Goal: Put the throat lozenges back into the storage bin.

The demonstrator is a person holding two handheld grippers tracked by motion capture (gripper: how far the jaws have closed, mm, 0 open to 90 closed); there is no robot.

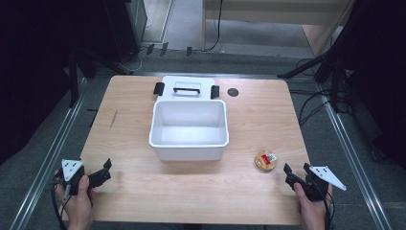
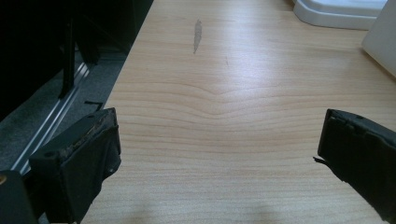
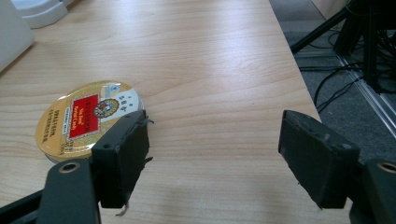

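Note:
A white open box (image 1: 188, 129) stands mid-table, its lid (image 1: 186, 88) with black latches lying flat behind it. A round gold tin (image 1: 265, 160) with a red label lies flat to the box's right; in the right gripper view the tin (image 3: 86, 118) sits just past my left jaw. My right gripper (image 1: 297, 173) is open near the table's front right corner, a short way from the tin, holding nothing. My left gripper (image 1: 103, 171) is open at the front left, over bare wood (image 2: 219, 116). The box's corner (image 2: 380, 42) shows at the upper right of the left gripper view.
A small dark round mark (image 1: 233, 92) sits on the table right of the lid. The table's right edge (image 3: 299, 79) drops to a floor with cables and a tripod leg (image 3: 322, 28). A metal rail (image 2: 51, 126) runs along the left edge.

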